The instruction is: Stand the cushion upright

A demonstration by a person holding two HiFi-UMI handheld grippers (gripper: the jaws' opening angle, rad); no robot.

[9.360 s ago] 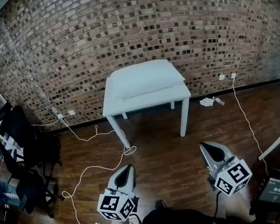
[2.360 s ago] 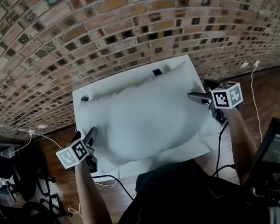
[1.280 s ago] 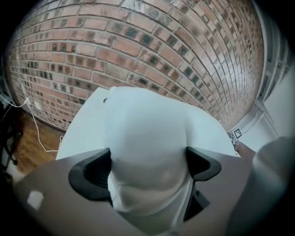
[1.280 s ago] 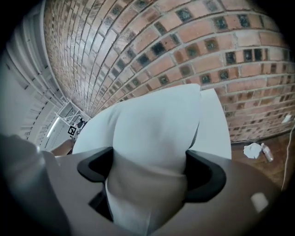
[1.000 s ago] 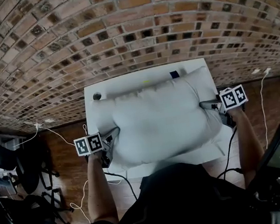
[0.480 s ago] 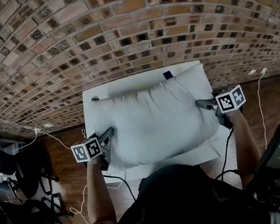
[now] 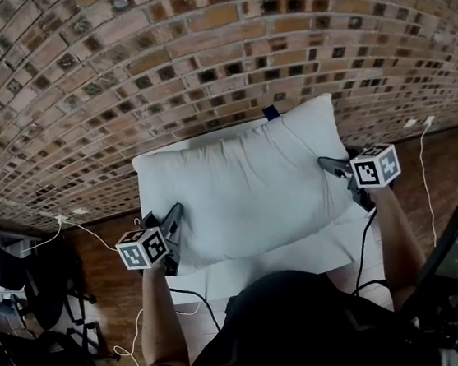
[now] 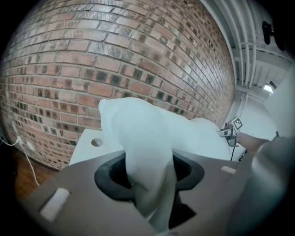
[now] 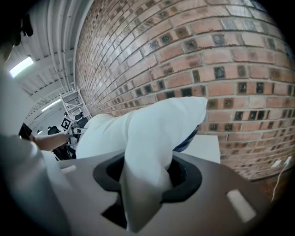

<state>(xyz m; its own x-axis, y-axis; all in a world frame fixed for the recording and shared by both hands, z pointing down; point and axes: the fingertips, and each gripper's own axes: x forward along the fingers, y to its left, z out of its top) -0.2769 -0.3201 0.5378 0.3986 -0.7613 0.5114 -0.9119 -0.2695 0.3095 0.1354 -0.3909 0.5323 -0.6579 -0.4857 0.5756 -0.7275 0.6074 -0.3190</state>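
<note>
Left claw (image 7: 173,216) clamped on the white cushion (image 7: 246,186) at its left end, jaws just closed onto the fabric, right claw (image 7: 328,164) likewise gripping the right end, cushion tilted up, spanning the white table (image 7: 304,253) from left edge to right edge, brick wall (image 7: 196,49) behind.

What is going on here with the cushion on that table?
A person holds a gripper in each hand. The left gripper and the right gripper each pinch a side edge of the white cushion; their jaws have just been closing on its fabric. The cushion looks partly raised off the white table in front of the brick wall, not yet standing upright.
</note>
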